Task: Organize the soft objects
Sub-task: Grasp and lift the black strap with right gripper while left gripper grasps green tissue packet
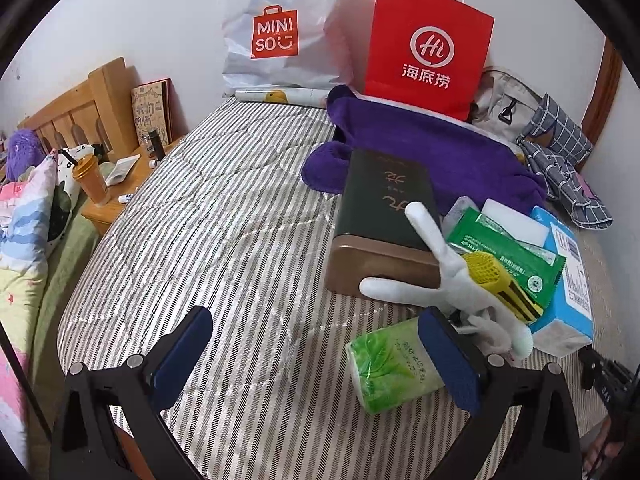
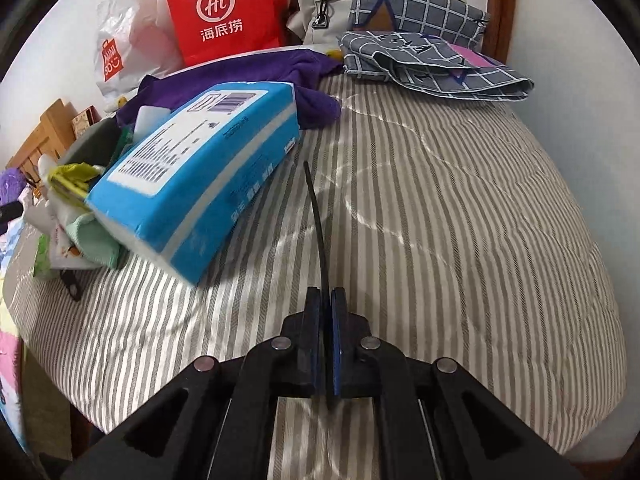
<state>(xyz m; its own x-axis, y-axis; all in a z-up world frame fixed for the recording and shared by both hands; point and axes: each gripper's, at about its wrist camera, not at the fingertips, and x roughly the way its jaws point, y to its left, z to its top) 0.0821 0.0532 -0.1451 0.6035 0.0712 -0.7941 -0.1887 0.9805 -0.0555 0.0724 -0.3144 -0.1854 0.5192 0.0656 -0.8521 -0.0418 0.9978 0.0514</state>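
Note:
My left gripper (image 1: 316,344) is open above the striped bed (image 1: 224,216). Its right finger (image 1: 452,360) is close to a green tissue pack (image 1: 394,364) and a white glove (image 1: 452,280). Behind them lie a dark tin box (image 1: 384,216), a green wipes pack (image 1: 508,252), a yellow-black item (image 1: 504,284), a blue tissue pack (image 1: 568,280) and a purple towel (image 1: 440,148). My right gripper (image 2: 326,300) is shut on a thin black strip (image 2: 318,216) that curves up over the bed. The blue tissue pack (image 2: 200,168) lies to its left.
A red paper bag (image 1: 428,48) and a white Miniso bag (image 1: 280,32) stand against the wall. Grey checked cloth bags (image 2: 424,48) and a beige bag (image 2: 320,8) lie at the bed's far end. A wooden nightstand (image 1: 116,188) holds a cup.

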